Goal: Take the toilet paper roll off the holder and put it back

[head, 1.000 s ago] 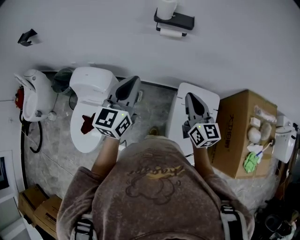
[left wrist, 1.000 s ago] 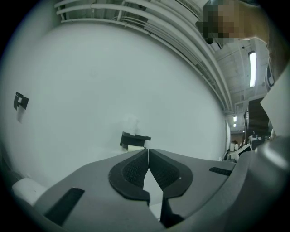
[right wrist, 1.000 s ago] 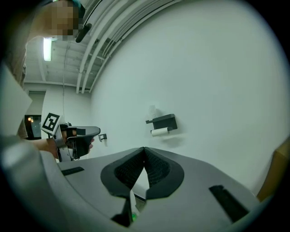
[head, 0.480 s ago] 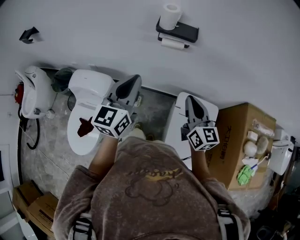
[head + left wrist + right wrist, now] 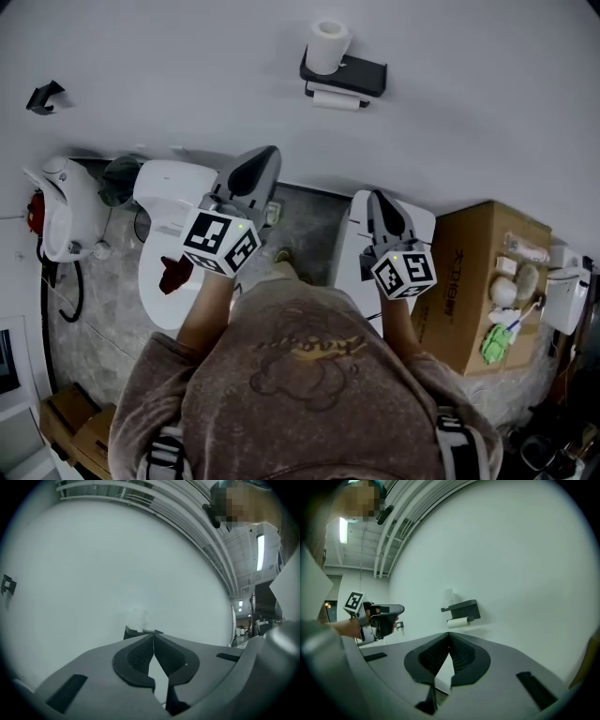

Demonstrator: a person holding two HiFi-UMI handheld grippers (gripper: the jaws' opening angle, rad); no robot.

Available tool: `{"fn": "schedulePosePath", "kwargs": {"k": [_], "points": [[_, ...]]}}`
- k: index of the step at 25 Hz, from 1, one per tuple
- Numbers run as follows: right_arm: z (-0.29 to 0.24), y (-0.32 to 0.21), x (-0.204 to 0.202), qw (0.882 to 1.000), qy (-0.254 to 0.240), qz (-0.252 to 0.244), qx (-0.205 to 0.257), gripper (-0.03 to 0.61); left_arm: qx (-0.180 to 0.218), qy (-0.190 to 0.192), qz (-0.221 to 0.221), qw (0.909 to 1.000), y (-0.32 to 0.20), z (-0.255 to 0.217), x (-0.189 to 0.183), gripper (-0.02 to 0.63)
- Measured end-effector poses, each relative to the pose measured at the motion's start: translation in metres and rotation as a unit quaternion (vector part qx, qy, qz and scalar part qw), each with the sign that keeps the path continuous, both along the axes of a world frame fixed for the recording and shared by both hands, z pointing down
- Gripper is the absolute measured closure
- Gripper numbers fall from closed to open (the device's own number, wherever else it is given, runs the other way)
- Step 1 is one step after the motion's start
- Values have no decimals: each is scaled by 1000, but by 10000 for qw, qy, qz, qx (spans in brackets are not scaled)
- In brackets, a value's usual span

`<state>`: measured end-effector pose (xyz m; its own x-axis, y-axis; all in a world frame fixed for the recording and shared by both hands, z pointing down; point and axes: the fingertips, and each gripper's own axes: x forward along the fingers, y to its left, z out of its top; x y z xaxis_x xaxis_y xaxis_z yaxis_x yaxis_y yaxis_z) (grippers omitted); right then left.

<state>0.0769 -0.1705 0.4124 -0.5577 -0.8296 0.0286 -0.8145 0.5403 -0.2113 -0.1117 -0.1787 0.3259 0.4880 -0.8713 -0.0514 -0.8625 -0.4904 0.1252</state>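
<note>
A black wall holder [image 5: 361, 73] carries one white toilet paper roll [image 5: 328, 44] standing on its top and another roll [image 5: 336, 98] hung under it. Both grippers are held in front of the person's chest, well short of the wall and the holder. The left gripper [image 5: 262, 165] is shut and empty; in its own view the closed tips [image 5: 153, 637] point just below the holder [image 5: 132, 633]. The right gripper [image 5: 378, 200] is also shut and empty. From its view the holder [image 5: 461, 608] and the hung roll [image 5: 458, 622] sit above the closed tips [image 5: 449, 636].
A white toilet [image 5: 173, 220] stands on the floor at the left, with a white fixture [image 5: 61, 202] further left. A white lidded bin [image 5: 412, 217] and a cardboard box [image 5: 487, 272] with small items on it stand at the right. A black hook [image 5: 42, 97] is on the wall.
The holder now sits lower in the head view and shows fully, with the roll on top. Both grippers stay shut in about the same place.
</note>
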Motion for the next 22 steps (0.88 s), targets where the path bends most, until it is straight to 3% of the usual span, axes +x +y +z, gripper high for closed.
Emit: {"fn": "schedulePosePath", "kwargs": {"k": [13,22], "points": [[0,-20,-10,9997,-17,235,0,583,96,-161,303,9994,-35,-8,0,588],[2,-25,-12,9996,-8,293,-30,583,85,-269,517,9983,-58,-18,2,431]]}}
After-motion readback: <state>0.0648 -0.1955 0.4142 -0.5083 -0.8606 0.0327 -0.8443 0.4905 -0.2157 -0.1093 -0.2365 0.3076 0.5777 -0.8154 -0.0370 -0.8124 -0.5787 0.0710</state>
